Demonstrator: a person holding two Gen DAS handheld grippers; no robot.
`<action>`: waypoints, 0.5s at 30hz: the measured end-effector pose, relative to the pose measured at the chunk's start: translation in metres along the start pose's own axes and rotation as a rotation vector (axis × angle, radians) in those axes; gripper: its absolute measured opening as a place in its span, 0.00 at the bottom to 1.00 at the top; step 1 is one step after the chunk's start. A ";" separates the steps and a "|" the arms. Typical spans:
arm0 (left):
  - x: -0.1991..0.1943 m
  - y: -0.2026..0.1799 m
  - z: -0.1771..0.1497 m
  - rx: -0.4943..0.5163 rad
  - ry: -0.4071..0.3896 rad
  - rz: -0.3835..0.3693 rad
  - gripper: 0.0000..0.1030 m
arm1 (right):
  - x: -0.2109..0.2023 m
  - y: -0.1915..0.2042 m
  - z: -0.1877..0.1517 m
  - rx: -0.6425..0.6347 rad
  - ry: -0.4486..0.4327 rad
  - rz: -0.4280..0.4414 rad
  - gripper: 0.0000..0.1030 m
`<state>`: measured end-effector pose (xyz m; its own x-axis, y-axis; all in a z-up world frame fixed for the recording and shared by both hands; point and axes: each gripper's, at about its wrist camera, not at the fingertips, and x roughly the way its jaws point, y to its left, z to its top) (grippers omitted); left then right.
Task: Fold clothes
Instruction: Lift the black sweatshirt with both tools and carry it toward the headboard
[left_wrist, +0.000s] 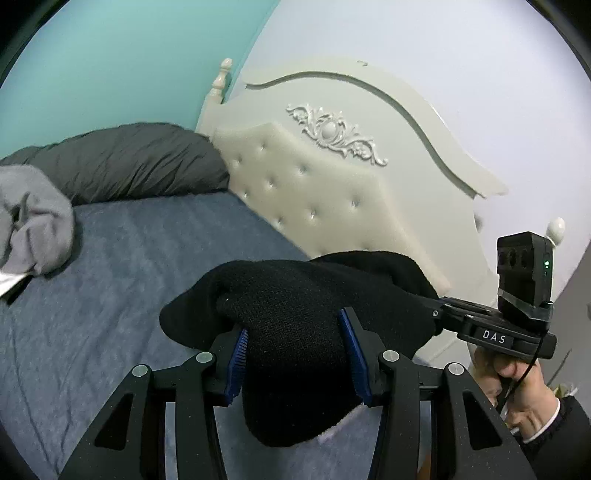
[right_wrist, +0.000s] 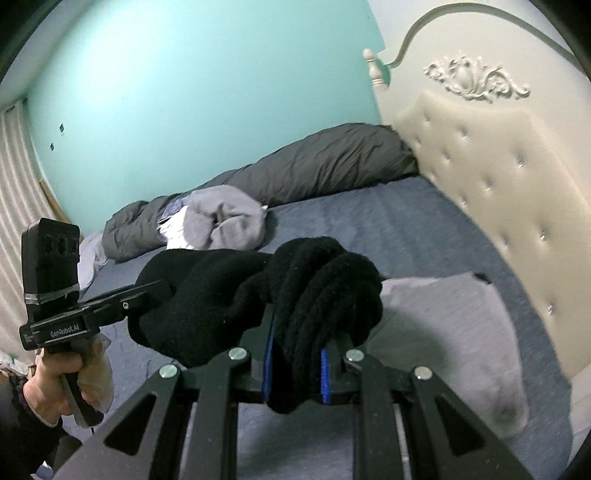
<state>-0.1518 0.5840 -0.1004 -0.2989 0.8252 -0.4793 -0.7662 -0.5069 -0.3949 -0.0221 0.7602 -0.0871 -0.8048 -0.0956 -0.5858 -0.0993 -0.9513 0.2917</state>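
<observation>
The black garment (left_wrist: 295, 332) is a thick, fuzzy knit, bunched into soft rolls and held up off the bed (left_wrist: 155, 258) between the two grippers. The left gripper (left_wrist: 295, 354) has its blue pads about half apart, pressed on a broad, rounded wad of the cloth that bulges above the fingers and sags below them. The right gripper (right_wrist: 297, 365) is nearly closed, its pads pinching a narrow, twisted bundle of folds that loops over the fingertips like thick cords. Between the two grips the fabric spans in a slack hump, matte, with no print or seam to be seen.

Below it lies the blue-grey bed, with a flat pale grey cloth (right_wrist: 443, 332) near the right gripper. Farther off to the left sits a crumpled grey garment (right_wrist: 225, 218), touching a long dark grey duvet (right_wrist: 314, 162) along the teal wall (right_wrist: 184, 92). A cream tufted headboard (left_wrist: 332, 184) stands at the right.
</observation>
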 end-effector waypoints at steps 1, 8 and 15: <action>0.006 -0.005 0.007 0.003 -0.014 -0.002 0.49 | -0.001 -0.006 0.007 -0.003 -0.009 -0.006 0.18; 0.059 -0.025 0.026 -0.023 -0.091 -0.039 0.49 | -0.012 -0.047 0.054 -0.074 -0.105 -0.073 0.18; 0.155 -0.016 -0.051 -0.162 0.086 -0.055 0.50 | 0.014 -0.105 0.025 -0.089 -0.072 -0.198 0.18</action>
<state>-0.1567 0.7071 -0.2083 -0.2039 0.8318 -0.5163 -0.6761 -0.5010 -0.5402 -0.0375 0.8657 -0.1065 -0.8146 0.1135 -0.5688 -0.2100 -0.9718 0.1068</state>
